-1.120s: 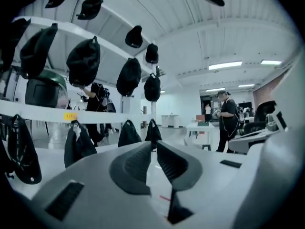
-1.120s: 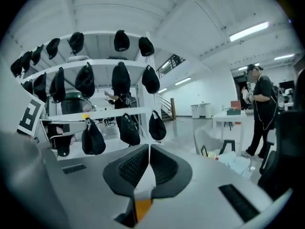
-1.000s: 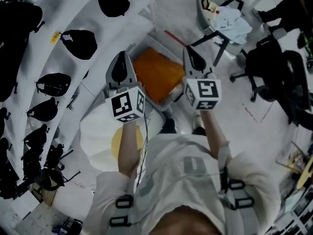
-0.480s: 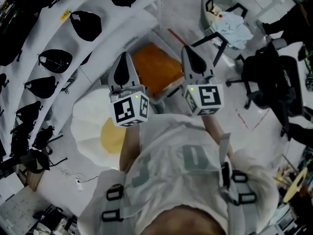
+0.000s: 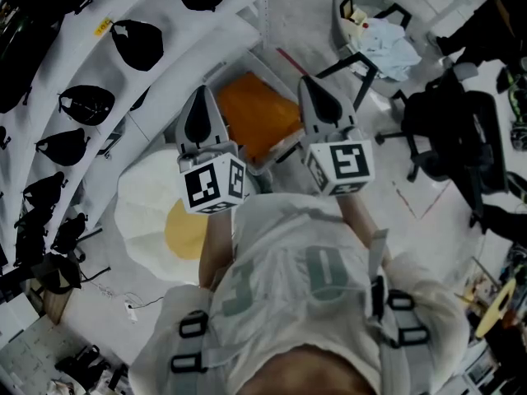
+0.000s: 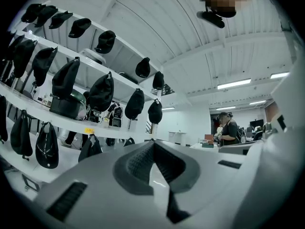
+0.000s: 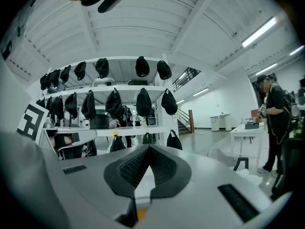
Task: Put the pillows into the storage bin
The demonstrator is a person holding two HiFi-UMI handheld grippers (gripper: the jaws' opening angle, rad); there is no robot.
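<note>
An orange pillow (image 5: 262,120) lies inside the pale storage bin (image 5: 278,148) on the floor ahead of me. A white pillow shaped like a fried egg with a yellow centre (image 5: 152,212) rests on the floor left of the bin, partly hidden by my left arm. Both grippers are raised above the bin, side by side. The left gripper (image 5: 201,95) is over the bin's left edge and the right gripper (image 5: 308,84) over its right edge. In the left gripper view the left gripper (image 6: 153,145) is shut and empty. The right gripper (image 7: 148,150) is likewise shut and holds nothing.
White shelves with black caps and bags (image 5: 136,44) run along the left. A chair piled with light cloth (image 5: 383,39) and a black office chair (image 5: 449,126) stand at the right. A person (image 7: 274,111) stands by a table far off.
Both grippers stay raised and shut, drifting slightly up and left in the picture. The head view has shifted, so more of the fried-egg pillow shows at the left.
</note>
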